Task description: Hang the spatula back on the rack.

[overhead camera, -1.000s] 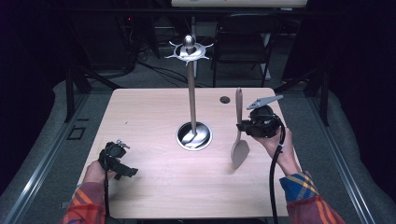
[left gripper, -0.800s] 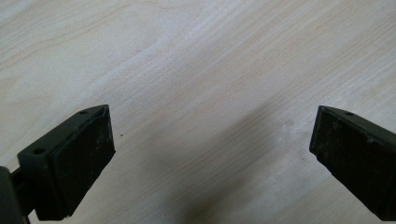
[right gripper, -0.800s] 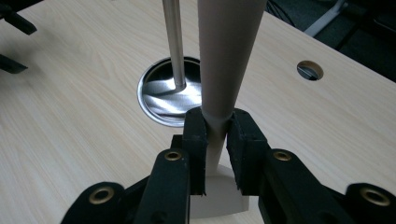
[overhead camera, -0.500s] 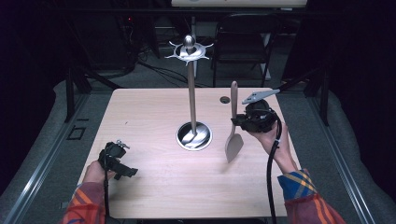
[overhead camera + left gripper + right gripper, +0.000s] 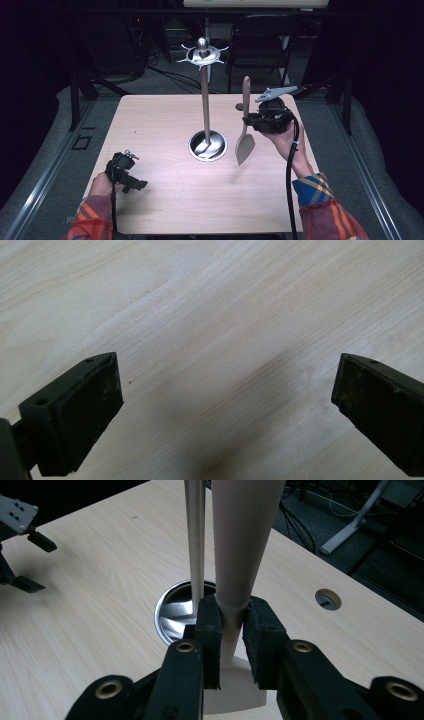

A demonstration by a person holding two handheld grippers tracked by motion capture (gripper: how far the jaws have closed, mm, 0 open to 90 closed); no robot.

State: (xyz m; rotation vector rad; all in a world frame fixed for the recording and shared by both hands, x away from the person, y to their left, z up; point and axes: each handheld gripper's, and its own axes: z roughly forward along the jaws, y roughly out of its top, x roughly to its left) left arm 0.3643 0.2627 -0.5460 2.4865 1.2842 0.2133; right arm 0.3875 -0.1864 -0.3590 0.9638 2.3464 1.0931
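Observation:
A pale spatula (image 5: 245, 148) hangs upright, handle up and blade down, above the table (image 5: 160, 125), just right of the metal utensil stand (image 5: 205, 100). My right gripper (image 5: 249, 121) is shut on its neck. In the right gripper view the jaws (image 5: 232, 611) pinch the spatula (image 5: 244, 535) just above the blade, with the stand's pole (image 5: 195, 540) and round base (image 5: 171, 611) close behind. My left gripper (image 5: 134, 183) rests low at the table's near left. Its jaws (image 5: 227, 367) stand wide open over bare wood.
The stand carries a ring of curved hooks (image 5: 202, 52) at its top, above the height of the spatula's handle. A small round hole (image 5: 328, 599) is in the tabletop at the far right. A dark chair (image 5: 260, 50) stands beyond the far edge.
My right gripper has risen with the spatula and drifted a little left, toward the stand. The left gripper has stayed where it was.

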